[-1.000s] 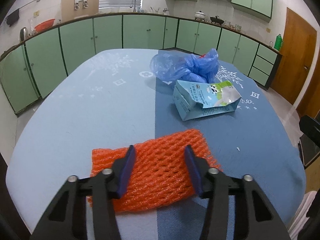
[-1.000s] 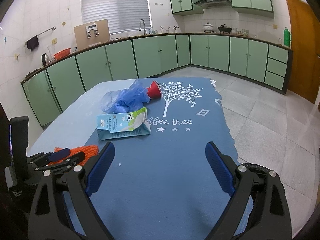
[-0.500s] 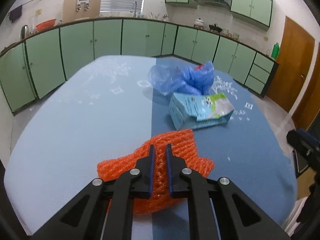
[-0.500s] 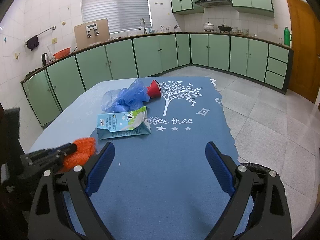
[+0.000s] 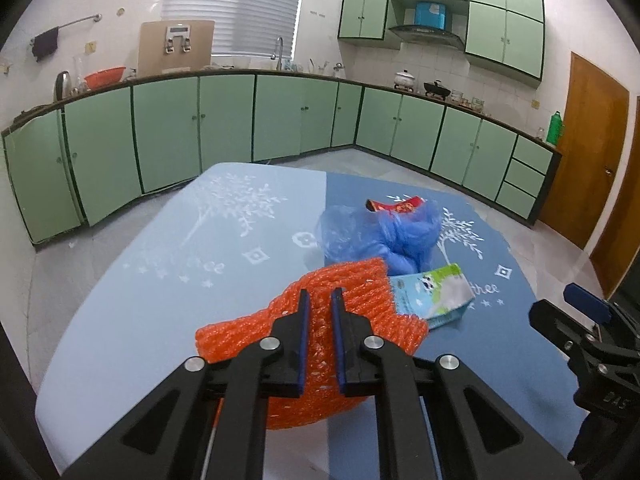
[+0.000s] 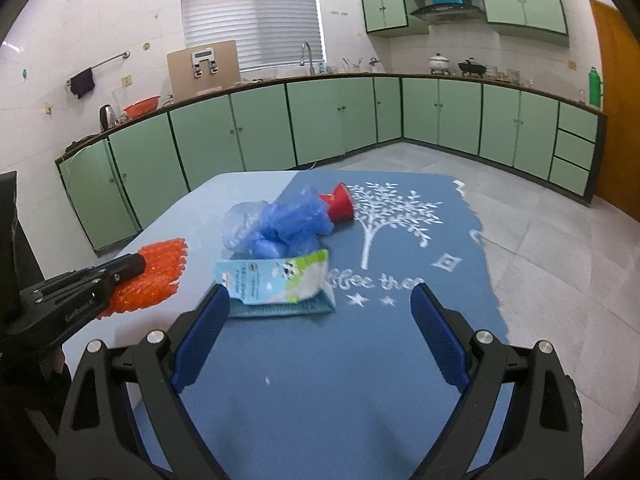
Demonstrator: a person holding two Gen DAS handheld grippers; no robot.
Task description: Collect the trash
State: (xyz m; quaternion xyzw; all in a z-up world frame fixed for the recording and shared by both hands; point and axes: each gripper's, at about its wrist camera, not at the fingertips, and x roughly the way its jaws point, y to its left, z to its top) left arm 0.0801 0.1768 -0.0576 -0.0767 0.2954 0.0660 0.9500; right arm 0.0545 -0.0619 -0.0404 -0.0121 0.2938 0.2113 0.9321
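Observation:
My left gripper (image 5: 319, 298) is shut on an orange foam net (image 5: 360, 292) and holds it lifted above the blue tablecloth (image 5: 168, 304); the same net (image 6: 160, 276) shows at the left of the right wrist view. A flattened milk carton (image 6: 276, 286) lies just ahead of my right gripper (image 6: 320, 300), which stands open with nothing between its fingers. Behind the carton sit a crumpled blue plastic bag (image 6: 280, 224) and a red paper cup (image 6: 340, 206) on its side. The carton (image 5: 434, 294) is partly hidden by the net in the left wrist view.
The table's right edge (image 6: 492, 280) drops to a grey tiled floor (image 6: 560, 248). Green cabinets (image 6: 260, 132) run along the far walls. A wooden door (image 5: 588, 176) stands at the right.
The left gripper's jaws closed on the orange net and lifted it off the cloth. The right gripper moved forward toward the milk carton, still open.

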